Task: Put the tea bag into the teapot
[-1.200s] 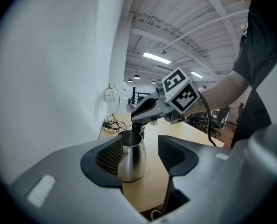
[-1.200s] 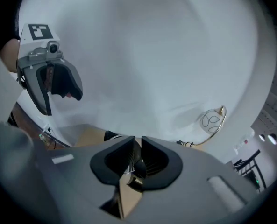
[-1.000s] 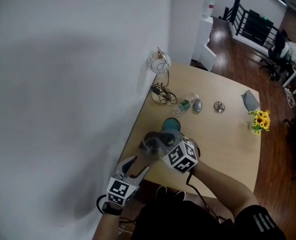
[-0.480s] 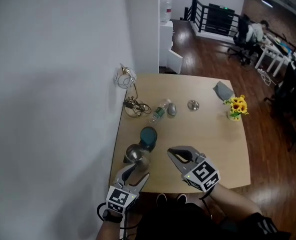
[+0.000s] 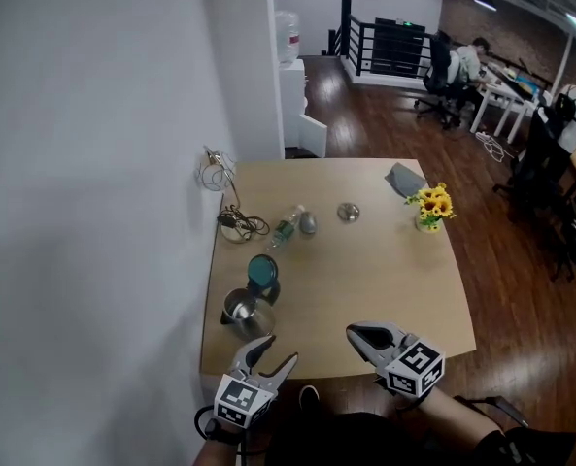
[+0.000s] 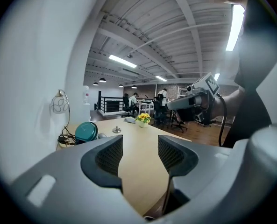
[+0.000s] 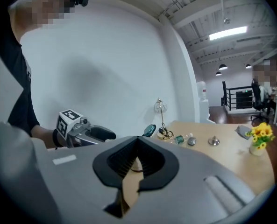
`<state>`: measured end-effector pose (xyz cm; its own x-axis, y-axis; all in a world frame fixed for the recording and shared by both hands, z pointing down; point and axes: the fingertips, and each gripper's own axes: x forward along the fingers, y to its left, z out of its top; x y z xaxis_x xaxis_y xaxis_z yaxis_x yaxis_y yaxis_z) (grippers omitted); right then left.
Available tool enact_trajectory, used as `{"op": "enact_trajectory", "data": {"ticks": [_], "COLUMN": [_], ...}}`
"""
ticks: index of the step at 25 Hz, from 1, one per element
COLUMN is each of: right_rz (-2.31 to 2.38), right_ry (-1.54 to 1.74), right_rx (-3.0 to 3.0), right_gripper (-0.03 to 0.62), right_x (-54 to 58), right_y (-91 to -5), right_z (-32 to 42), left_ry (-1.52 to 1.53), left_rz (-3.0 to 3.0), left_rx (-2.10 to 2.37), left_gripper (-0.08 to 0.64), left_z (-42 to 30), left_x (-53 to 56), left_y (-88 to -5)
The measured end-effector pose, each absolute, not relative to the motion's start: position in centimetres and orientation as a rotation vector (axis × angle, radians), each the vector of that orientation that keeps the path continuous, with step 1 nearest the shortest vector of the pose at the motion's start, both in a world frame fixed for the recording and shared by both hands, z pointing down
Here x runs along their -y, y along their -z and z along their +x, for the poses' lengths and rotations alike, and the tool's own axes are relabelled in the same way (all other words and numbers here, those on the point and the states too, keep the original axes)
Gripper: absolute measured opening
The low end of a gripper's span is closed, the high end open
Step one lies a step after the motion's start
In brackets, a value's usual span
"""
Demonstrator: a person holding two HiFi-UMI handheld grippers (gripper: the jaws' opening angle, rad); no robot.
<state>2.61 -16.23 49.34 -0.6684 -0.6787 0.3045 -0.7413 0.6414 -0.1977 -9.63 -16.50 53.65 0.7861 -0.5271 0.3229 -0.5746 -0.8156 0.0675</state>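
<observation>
A steel teapot stands near the table's front left corner with its teal lid tipped up. That lid also shows in the left gripper view. No tea bag shows in any view. My left gripper hangs at the table's near edge just below the teapot, jaws apart and empty. My right gripper is off to the right at the near edge, its tips closed together with nothing seen between them.
On the wooden table lie a tangle of cables, a small bottle, a grey oval object, a small metal knob, a grey packet and a vase of yellow flowers. A white wall runs along the left side.
The right gripper was over the teapot; it has pulled back and to the right, to the near edge. The left gripper also drew back. The head view now takes in the whole table.
</observation>
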Motion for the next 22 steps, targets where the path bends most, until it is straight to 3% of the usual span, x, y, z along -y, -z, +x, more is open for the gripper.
{"op": "enact_trajectory", "data": {"ticks": [13,22], "right_rz": [1.138,1.152], "right_ry": [-0.503,-0.562], "right_rx": [2.741,2.748], "right_gripper": [0.009,0.008], "right_x": [-0.2,-9.0], "right_y": [-49.6,-49.8], "right_z": [9.7,12.9], "left_ry": [-0.495,-0.553], "left_rz": [2.833,2.809], "left_rx": [0.846,0.817], "left_gripper": [0.232,0.232], "left_z": [-0.6,1.5], "left_x": [0.9,-8.7], "left_y": [-53.5,-53.2]}}
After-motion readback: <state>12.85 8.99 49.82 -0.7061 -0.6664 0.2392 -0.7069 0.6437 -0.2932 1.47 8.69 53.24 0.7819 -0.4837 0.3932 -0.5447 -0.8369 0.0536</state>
